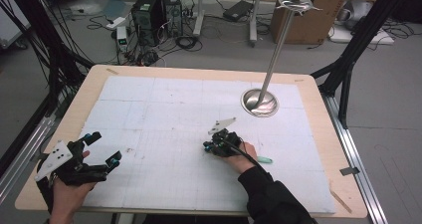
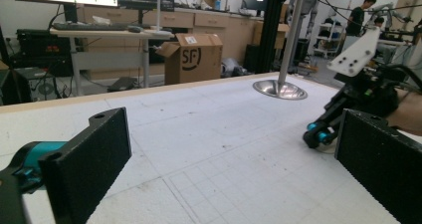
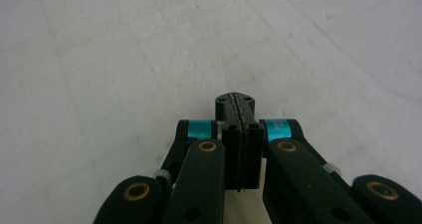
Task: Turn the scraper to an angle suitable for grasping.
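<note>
While the right gripper (image 1: 211,145) sits low on the white mat (image 1: 164,114), its jaws are pressed flat together with nothing visible between them, and the right gripper view shows the two pads meeting in one dark seam just above the surface. Right behind that hand lies a small teal pen (image 1: 264,160), touching the mat beside the wrist, and that looks like the thing to be picked up. Trouble is, the gripper points away from it, so a sleeve or the trailing cable could nudge the pen and roll it toward the edge. Over on the near left corner, the left gripper (image 1: 102,152) is spread wide, jaws well apart, holding nothing. Farther out stands the metal stand (image 1: 260,102) with its round base on the mat; a wide swing of the right arm could clip its pole and rock it.
</note>
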{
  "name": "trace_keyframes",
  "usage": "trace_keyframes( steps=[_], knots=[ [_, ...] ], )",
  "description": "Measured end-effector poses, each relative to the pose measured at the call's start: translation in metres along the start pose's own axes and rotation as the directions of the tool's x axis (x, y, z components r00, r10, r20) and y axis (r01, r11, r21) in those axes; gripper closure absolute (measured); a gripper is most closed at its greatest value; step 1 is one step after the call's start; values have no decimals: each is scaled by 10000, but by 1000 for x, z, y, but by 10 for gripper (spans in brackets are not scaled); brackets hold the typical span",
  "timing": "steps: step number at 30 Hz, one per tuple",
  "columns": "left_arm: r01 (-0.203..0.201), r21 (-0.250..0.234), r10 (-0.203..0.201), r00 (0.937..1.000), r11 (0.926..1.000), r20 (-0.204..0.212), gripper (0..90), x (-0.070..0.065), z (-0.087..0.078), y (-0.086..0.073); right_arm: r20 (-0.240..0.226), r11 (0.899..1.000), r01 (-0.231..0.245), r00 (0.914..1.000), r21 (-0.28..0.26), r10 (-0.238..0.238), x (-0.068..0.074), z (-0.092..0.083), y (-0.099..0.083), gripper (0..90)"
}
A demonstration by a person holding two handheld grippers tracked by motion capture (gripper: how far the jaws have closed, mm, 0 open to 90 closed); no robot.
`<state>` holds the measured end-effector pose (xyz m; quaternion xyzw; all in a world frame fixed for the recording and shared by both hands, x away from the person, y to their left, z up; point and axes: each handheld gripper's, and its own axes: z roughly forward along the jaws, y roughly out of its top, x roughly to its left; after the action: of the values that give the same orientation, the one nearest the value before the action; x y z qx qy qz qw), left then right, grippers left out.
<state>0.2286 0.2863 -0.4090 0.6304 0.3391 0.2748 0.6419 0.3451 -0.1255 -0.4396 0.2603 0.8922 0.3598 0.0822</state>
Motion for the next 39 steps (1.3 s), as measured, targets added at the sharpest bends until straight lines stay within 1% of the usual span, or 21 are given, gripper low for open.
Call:
trace_keyframes(
  steps=[1,2,5,8,11,12,14,15,16,17,18,20,21,22,25,29,33,34,35,37,39],
  knots=[
    [-6,-10,6,10000,10000,6,17,0,0,0,78,10000,45,10000,-48,-45,0,-9,-10,900],
    [-16,-15,16,10000,10000,-30,17,0,-1,1,80,10000,-60,9999,-54,61,1,-14,-15,900],
    [16,-48,-16,10000,10000,-51,17,0,-1,1,104,9998,-7,9999,-174,9,0,-25,-28,900],
    [-54,-16,54,10000,10000,-11,17,-1,0,1,103,9997,37,9999,-233,-34,1,-29,-33,900],
    [-93,19,93,9999,10000,39,17,-2,3,1,-71,9981,-21,10000,-623,17,1,-39,-36,900],
    [-100,7,100,9999,10000,56,17,-3,4,2,-71,9981,-21,10000,-623,17,1,-39,-36,900],
    [-255,112,254,9996,9996,75,17,-4,7,2,-10,9952,32,10000,-980,-33,-1,-52,-41,900],
    [-289,144,287,9995,9995,88,17,-5,8,1,249,9948,-52,9997,-1021,78,-3,-67,-52,900],
    [-307,172,305,9995,9994,128,17,-5,9,1,514,9957,15,9987,-923,32,-5,-74,-59,900],
    [-315,195,312,9994,9993,158,17,-5,10,1,514,9957,15,9987,-923,32,-5,-74,-59,900],
    [-266,165,263,9995,9995,187,17,-5,12,1,735,9962,-211,9969,-841,273,-8,-87,-76,900],
    [-212,209,208,9996,9996,210,17,-6,15,0,848,9963,-424,9952,-747,487,-11,-97,-93,900],
    [-212,209,208,9996,9996,210,17,-6,15,0,848,9963,-424,9952,-747,487,-11,-97,-93,900],
    [-246,260,239,9994,9994,236,17,-6,16,0,964,9959,-589,9932,-681,653,-11,-105,-107,900],
    [-320,342,311,9992,9989,240,17,-7,18,0,1121,9950,-776,9901,-635,844,-13,-112,-119,900],
    [-415,286,408,9989,9987,248,17,-9,18,3,1357,9946,-895,9861,-536,960,-16,-117,-126,900],
    [-361,229,356,9992,9991,196,17,-7,17,3,1621,9929,-1076,9801,-514,1147,-22,-125,-134,900],
    [-315,199,311,9993,9993,202,17,-7,18,3,1726,9922,-1135,9776,-507,1206,-24,-127,-136,900],
    [-331,239,327,9993,9992,182,17,-7,17,3,1953,9906,-1242,9716,-580,1333,-29,-128,-139,900],
    [-342,262,337,9993,9991,181,17,-6,17,2,1983,9885,-1353,9692,-674,1462,-31,-128,-139,900],
    [-330,268,326,9994,9991,150,17,-6,16,2,2254,9871,-1379,9622,-814,1530,-36,-124,-138,900]
  ],
)
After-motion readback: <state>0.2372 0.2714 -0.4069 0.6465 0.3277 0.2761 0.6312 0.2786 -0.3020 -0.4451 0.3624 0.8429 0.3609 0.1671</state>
